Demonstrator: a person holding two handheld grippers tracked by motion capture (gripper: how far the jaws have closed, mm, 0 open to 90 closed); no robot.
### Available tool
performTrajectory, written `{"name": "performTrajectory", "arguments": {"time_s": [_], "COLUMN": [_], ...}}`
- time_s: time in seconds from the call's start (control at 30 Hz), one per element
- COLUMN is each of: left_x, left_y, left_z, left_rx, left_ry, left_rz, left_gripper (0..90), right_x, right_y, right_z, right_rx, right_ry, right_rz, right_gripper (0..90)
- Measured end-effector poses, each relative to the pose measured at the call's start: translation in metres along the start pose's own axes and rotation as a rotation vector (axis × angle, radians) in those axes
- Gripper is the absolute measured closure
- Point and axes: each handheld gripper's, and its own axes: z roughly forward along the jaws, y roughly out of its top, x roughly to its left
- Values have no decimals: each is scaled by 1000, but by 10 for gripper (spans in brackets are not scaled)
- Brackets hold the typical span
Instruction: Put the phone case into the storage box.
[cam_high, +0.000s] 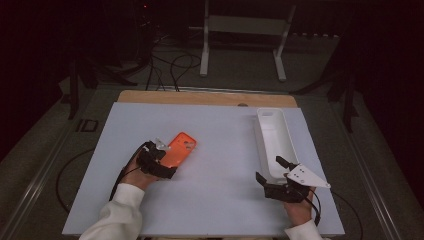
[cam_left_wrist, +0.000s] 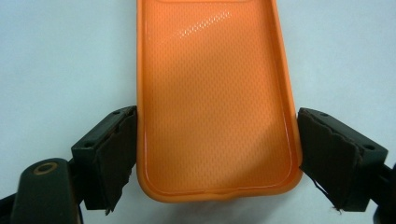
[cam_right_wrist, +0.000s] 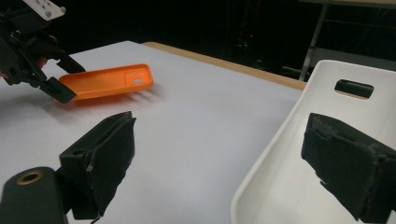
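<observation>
An orange phone case (cam_high: 181, 148) lies hollow side up at the left of the white table (cam_high: 220, 180). My left gripper (cam_high: 166, 159) is shut on its near end. In the left gripper view the two pads press the long sides of the case (cam_left_wrist: 215, 93), with the gripper (cam_left_wrist: 217, 154) centred on it. From the right gripper view the case (cam_right_wrist: 109, 80) sits tilted, far end low, with a shadow under it. My right gripper (cam_high: 270, 169) stands open at the near end of a white tray (cam_high: 274, 137). One jaw is over the table and the other over the tray (cam_right_wrist: 289, 186).
The long white tray is empty and has a handle slot (cam_right_wrist: 353, 88) in its far wall. A wooden strip (cam_high: 205, 97) edges the table's far side. Beyond it, a white stand (cam_high: 245, 30) and cables (cam_high: 170, 65) sit on the dark floor.
</observation>
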Motion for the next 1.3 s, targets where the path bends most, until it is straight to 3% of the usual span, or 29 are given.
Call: {"name": "performTrajectory", "arguments": {"time_s": [0.3, 0.7, 1.07, 1.3], "left_x": [-7, -23, -34, -42], "left_y": [3, 17, 31, 38], "left_z": [-13, -35, -50, -55], "left_rx": [-59, -131, -184, -212], "left_ry": [-9, -14, -15, -20], "left_rz": [5, 61, 97, 121], "left_gripper": [163, 162, 162, 162], "right_x": [1, 4, 5, 11], "right_y": [2, 13, 26, 39], "right_z": [3, 16, 41, 60], "right_rx": [0, 6, 40, 75], "right_ry": [13, 82, 129, 166], "right_rz": [19, 86, 149, 148], "right_gripper": [96, 95, 94, 93]}}
